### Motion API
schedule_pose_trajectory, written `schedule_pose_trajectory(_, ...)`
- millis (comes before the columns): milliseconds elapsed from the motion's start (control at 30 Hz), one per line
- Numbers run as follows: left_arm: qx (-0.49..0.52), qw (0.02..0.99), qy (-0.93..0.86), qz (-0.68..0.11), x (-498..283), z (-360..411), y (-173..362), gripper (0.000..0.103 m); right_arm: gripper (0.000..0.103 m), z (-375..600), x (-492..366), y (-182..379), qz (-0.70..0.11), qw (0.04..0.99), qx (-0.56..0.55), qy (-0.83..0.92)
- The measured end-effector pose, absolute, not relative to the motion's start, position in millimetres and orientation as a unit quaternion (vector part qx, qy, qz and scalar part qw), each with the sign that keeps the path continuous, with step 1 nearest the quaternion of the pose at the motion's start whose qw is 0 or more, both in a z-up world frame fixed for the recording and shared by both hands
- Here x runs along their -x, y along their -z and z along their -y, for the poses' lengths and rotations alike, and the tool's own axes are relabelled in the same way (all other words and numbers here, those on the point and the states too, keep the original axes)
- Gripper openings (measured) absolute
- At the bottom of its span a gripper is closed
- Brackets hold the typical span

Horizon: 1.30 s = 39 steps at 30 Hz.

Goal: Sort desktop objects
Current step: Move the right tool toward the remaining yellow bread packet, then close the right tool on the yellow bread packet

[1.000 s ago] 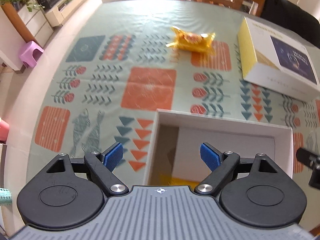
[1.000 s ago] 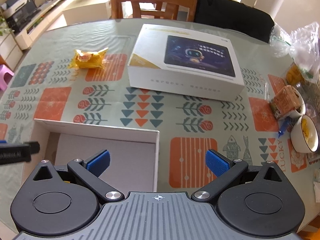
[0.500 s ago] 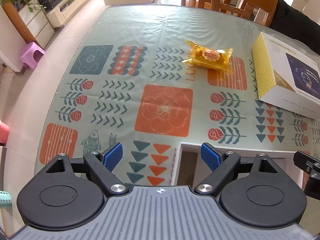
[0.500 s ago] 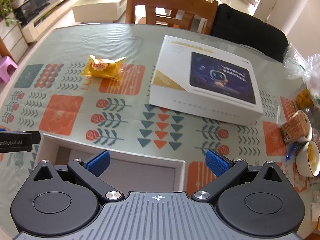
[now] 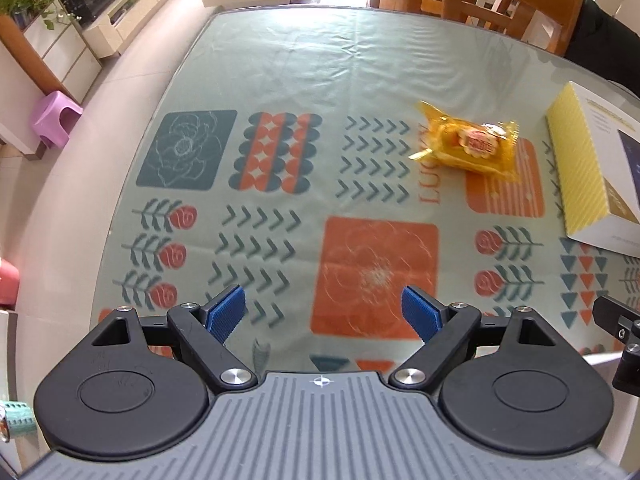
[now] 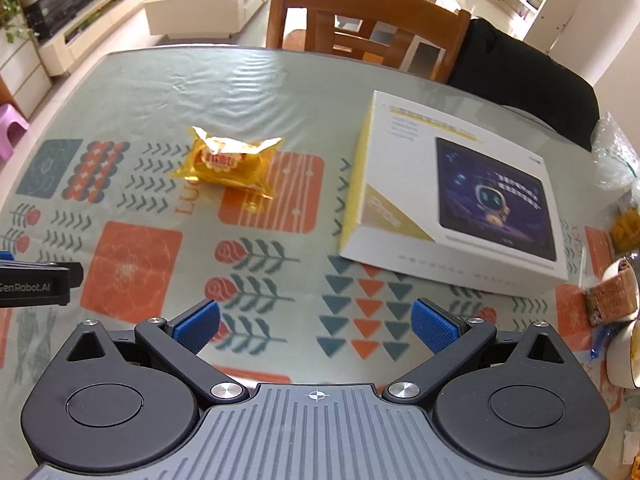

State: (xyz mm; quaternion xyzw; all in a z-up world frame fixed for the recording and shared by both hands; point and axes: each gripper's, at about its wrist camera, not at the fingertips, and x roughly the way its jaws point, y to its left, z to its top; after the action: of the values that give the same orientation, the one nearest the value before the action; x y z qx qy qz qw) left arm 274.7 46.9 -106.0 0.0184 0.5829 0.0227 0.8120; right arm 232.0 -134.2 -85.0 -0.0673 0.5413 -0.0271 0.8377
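A yellow wrapped snack packet (image 5: 470, 147) lies on the patterned tablecloth, also in the right wrist view (image 6: 227, 163). A white and yellow tablet box (image 6: 452, 196) lies flat to its right; its yellow side shows in the left wrist view (image 5: 580, 168). My left gripper (image 5: 322, 314) is open and empty, above the cloth well short of the packet. My right gripper (image 6: 316, 324) is open and empty, near the table's front, short of the box. The left gripper's tip shows at the left edge of the right wrist view (image 6: 36, 284).
Wooden chairs (image 6: 360, 28) stand at the table's far edge, one with a black garment (image 6: 528, 92). Bowls with food (image 6: 618, 292) and a plastic bag (image 6: 616, 156) sit at the right edge. A purple stool (image 5: 54, 118) stands on the floor at left.
Both grippers have pulled up and forward, away from the open white box near the table's front; it has dropped out of both views. Both stay open and empty.
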Motion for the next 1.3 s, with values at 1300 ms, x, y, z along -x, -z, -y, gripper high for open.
schedule_pose_trajectory(1300,-0.03,0.787,0.002,-0.616,-363,-102,172,0.103,0.103,83,-393,164,-0.585,0.805,-0.06,0.079)
